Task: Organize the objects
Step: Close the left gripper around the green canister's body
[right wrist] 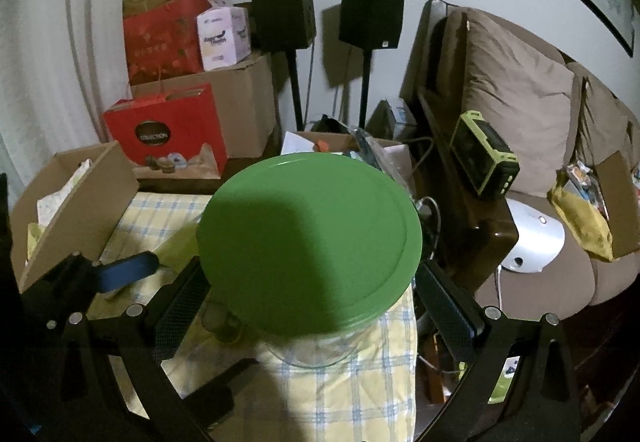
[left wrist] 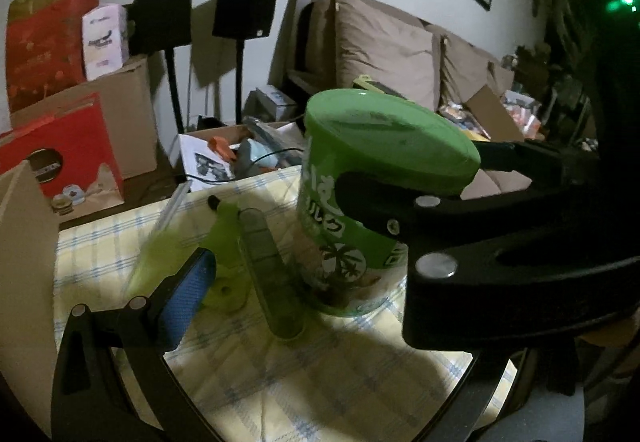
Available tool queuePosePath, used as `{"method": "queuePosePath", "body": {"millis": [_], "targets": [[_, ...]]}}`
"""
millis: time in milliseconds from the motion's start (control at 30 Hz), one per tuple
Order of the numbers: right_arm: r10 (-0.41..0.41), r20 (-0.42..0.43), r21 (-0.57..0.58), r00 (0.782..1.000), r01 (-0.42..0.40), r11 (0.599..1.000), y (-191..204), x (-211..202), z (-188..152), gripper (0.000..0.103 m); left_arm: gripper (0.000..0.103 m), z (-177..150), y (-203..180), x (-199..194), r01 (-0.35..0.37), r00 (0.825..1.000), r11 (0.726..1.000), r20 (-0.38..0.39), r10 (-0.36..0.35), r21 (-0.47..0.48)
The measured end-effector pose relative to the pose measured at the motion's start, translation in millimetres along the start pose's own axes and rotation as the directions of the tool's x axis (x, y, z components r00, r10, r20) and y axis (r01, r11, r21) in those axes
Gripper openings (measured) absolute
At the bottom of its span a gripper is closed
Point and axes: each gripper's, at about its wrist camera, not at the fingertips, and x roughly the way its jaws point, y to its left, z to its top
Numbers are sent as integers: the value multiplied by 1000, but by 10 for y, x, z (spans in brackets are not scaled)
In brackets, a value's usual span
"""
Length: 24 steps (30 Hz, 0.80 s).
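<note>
1. A green-lidded jar (right wrist: 310,254) is seen standing on a table covered with a yellow and blue checked cloth (right wrist: 360,394). It has a clear body, a green printed label and a broad green lid, and it stands near the right edge of the table, with a brown sofa (right wrist: 520,113) beyond.

2. The right gripper (right wrist: 316,306) is placed astride the jar just under the lid, one finger on each side. In the right wrist view a small gap is seen at the right finger, so whether the jar is clenched cannot be told. The placement is judged to suit lifting the jar by its neck.

3. The left gripper (left wrist: 280,266) is held spread wide and released, with nothing grasped. Its blue-padded finger (left wrist: 188,294) is seen low at the left, near the clutter.

4. A green object with a clear tube-like part (left wrist: 268,274) is seen lying on the cloth just left of the jar. What it is cannot be told.

5. An open cardboard box (right wrist: 80,209) is seen at the far left of the table, holding paper. It is judged a likely place for sorted items.
</note>
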Motion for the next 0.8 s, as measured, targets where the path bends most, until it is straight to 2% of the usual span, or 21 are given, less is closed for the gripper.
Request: {"method": "queuePosePath", "body": {"millis": [133, 300, 467, 567, 667, 767, 800], "targets": [[53, -1, 17, 999, -53, 998, -61, 53, 20, 103, 103, -9, 15, 113, 4, 1000, 1000, -3, -3, 6], [101, 15, 39, 995, -101, 994, -110, 127, 28, 102, 103, 1, 49, 189, 72, 997, 997, -2, -72, -25], [107, 32, 37, 994, -109, 993, -111, 176, 23, 103, 103, 33, -29, 234, 83, 997, 996, 7, -83, 17], [103, 44, 27, 994, -104, 994, -100, 177, 9, 102, 103, 51, -42, 223, 111, 993, 994, 25, -111, 8], [103, 46, 26, 994, -105, 994, -96, 174, 1, 102, 99, 81, -53, 212, 129, 992, 992, 19, -129, -1], [105, 41, 23, 994, -106, 994, -82, 160, 0, 102, 86, 105, -117, 197, 147, 989, 989, -3, -147, 25], [107, 40, 22, 993, -108, 994, -74, 152, -1, 102, 86, 109, -159, 175, 137, 991, 990, -5, -137, 42]]}}
